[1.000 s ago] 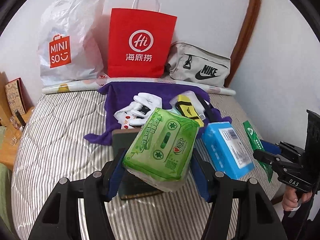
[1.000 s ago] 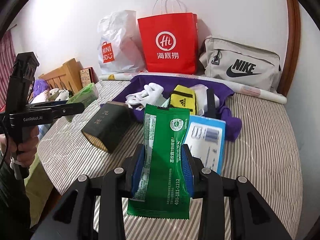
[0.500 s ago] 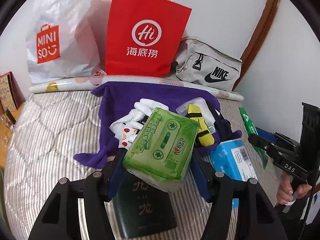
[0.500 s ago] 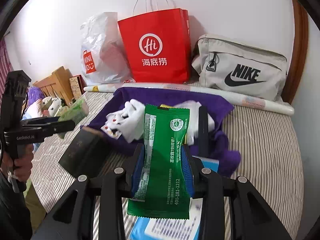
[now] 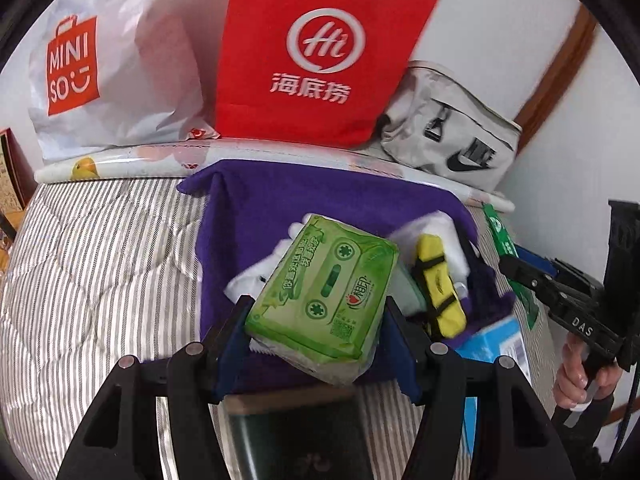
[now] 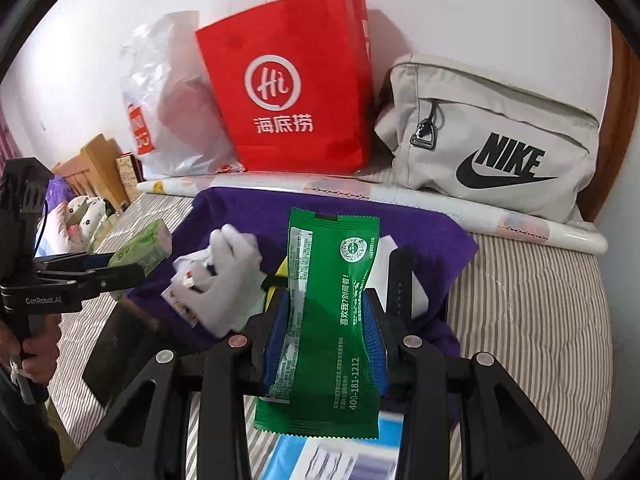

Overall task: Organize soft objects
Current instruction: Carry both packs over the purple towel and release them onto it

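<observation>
Two claws each grip a soft pack above a striped bed (image 5: 100,264). Clamped between the pads of the left claw (image 5: 316,320) is a light green tissue pack (image 5: 324,292), tilted over a purple cloth (image 5: 280,200). Squeezed at its middle by the right claw (image 6: 324,336) is a dark green wrapper (image 6: 328,320), which hangs above a blue box (image 6: 332,456). On the cloth lie white gloves (image 6: 228,276) and a yellow pouch (image 5: 438,284). Against the wall stand a red bag (image 6: 292,92), a white bag (image 5: 100,64) and a grey pouch (image 6: 500,136).
</observation>
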Motion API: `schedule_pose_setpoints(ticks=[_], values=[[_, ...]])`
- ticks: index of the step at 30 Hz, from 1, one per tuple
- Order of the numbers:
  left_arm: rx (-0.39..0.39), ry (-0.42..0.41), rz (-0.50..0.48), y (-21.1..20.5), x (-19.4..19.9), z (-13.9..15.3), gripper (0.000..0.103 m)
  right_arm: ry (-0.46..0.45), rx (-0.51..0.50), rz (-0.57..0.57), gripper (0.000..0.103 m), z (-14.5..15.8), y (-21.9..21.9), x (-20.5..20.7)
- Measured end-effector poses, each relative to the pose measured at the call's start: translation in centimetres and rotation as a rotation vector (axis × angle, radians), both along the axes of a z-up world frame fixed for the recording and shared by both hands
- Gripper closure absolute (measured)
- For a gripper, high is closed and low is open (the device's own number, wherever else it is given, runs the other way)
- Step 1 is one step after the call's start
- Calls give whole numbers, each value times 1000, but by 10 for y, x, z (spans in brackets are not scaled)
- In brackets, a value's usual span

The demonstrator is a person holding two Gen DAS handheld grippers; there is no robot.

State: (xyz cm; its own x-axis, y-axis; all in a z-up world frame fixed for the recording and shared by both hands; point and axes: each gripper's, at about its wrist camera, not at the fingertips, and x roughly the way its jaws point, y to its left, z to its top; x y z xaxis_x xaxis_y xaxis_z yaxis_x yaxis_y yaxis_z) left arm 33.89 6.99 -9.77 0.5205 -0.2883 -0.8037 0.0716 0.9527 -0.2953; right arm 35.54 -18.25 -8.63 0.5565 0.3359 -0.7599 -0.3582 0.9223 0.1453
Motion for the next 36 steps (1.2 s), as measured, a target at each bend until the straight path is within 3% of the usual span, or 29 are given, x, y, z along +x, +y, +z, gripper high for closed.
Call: schedule_pose_setpoints(ticks=[4, 8, 14, 26, 28, 30, 33, 36], values=[[-36, 34, 16, 7, 18, -10, 43, 23, -24, -11, 66, -9, 4, 19], [-8, 73, 28, 8, 35, -24, 43, 49, -46, -9, 66, -20, 8, 31], [-30, 108, 45, 14, 56, -37, 43, 87, -83, -26, 66, -36, 10, 44], [-56, 152, 27, 15, 66, -48, 41, 135, -65, -8, 64, -51, 11, 51], [-61, 158, 26, 17, 64, -47, 36, 140, -56, 6, 61, -50, 12, 49], [-56, 162, 6, 16, 61, -44, 26, 140, -48, 19, 53, -48, 13, 47], [4, 142, -9, 11, 52, -38, 26, 106, -32, 36, 42, -40, 14, 40], [44, 114, -7, 9, 43, -29, 26, 80, -17, 42, 40, -31, 13, 31]])
